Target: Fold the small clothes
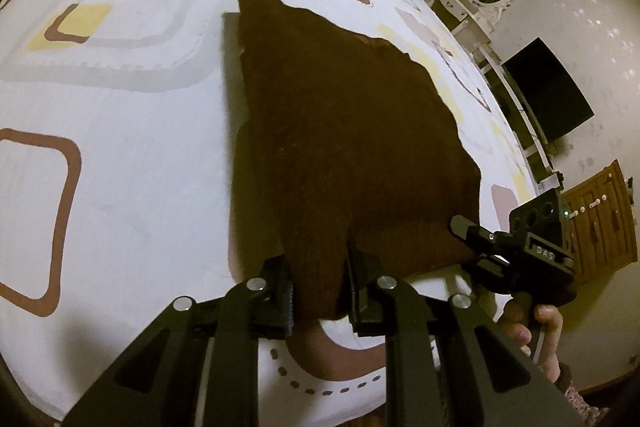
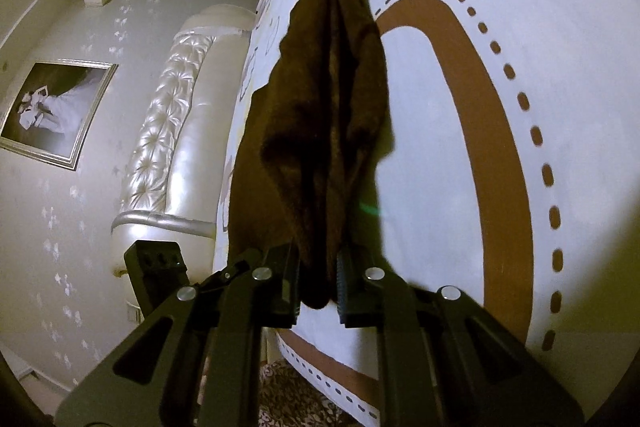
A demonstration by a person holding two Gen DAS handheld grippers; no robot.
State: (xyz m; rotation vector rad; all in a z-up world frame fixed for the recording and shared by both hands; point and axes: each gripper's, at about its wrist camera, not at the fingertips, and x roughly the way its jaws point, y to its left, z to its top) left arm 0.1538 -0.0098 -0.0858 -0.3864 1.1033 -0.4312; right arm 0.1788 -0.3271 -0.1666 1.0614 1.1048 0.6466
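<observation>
Both grippers pinch the near edge of the brown garment (image 1: 340, 131) on the bed (image 1: 132, 155).

To fold well, I think both hands should lift together and carry the edge level toward the far end, keeping it tight. The left gripper (image 1: 320, 291) and the right gripper (image 2: 318, 291) each have jaws pressed on bunched cloth. The garment looks dark, soft and knitted, perhaps fleecy; its far part lies flat on the patterned sheet.

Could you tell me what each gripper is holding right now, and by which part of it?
Both hold the dark brown garment: the left gripper and the right gripper are each shut on its near edge.
</observation>
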